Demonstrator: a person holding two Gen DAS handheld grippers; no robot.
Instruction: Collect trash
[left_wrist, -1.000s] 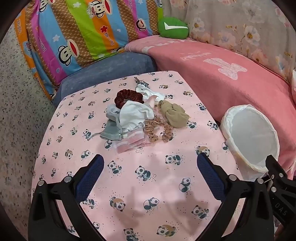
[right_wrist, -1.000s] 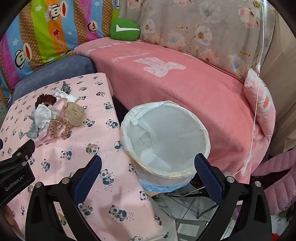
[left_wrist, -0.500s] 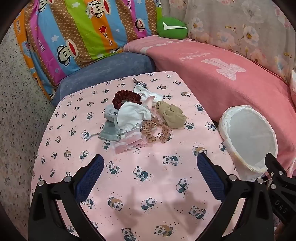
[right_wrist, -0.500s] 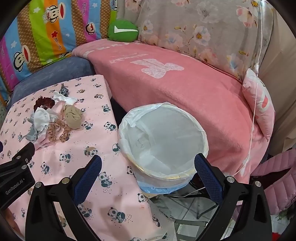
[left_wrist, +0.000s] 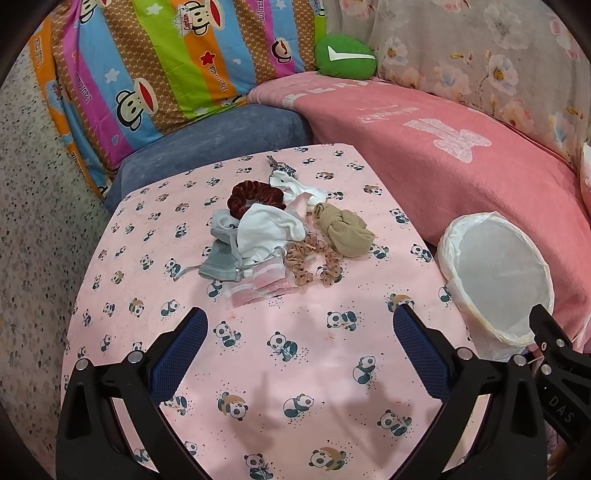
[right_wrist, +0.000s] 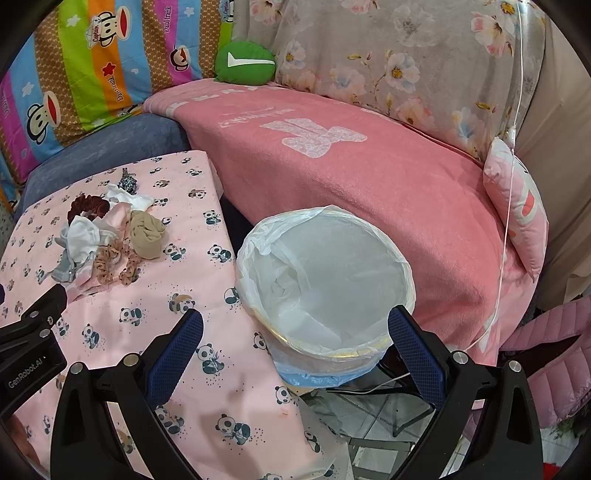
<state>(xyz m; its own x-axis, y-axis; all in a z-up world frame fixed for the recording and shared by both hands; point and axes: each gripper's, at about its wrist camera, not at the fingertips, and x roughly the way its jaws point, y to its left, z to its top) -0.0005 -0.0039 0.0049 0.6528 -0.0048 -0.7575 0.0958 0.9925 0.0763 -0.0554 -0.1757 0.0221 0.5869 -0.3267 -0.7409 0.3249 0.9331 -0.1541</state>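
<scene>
Both cameras have drawn back a little since the earlier frames: in the left wrist view the pile sits higher and smaller, and in the right wrist view more of the floor under the bin shows at the bottom. We read that as backing off to take stock, with nothing collected yet.

Going left to right in the left wrist view, the pink panda-print tabletop (left_wrist: 155, 280) fills the middle. On its upper centre lies the trash heap: a grey face mask (left_wrist: 218, 264), a dark red velvet scrunchie (left_wrist: 255, 197) above it, a crumpled white cloth (left_wrist: 267, 230), a flat pink striped packet (left_wrist: 258, 286) at the heap's lower edge, a tan polka-dot scrunchie (left_wrist: 314, 262) and, furthest right, a knotted beige fabric band (left_wrist: 343, 230). These pieces touch or overlap one another. At centre right, just beside the tabletop's edge, stands the round bin lined with a white plastic bag (left_wrist: 495, 280); it looks empty.

Our left tongs (left_wrist: 299, 341) hang low in the frame above bare cloth, short of the heap, fingers spread wide and holding nothing. In the right wrist view our right tongs (right_wrist: 295, 341) are likewise wide apart and empty, aimed down over the near rim of the bin (right_wrist: 325, 280), with the heap in the left of that frame.

We judge the next move to be the left tongs reaching forward to the nearest piece, the packet or the mask.
</scene>
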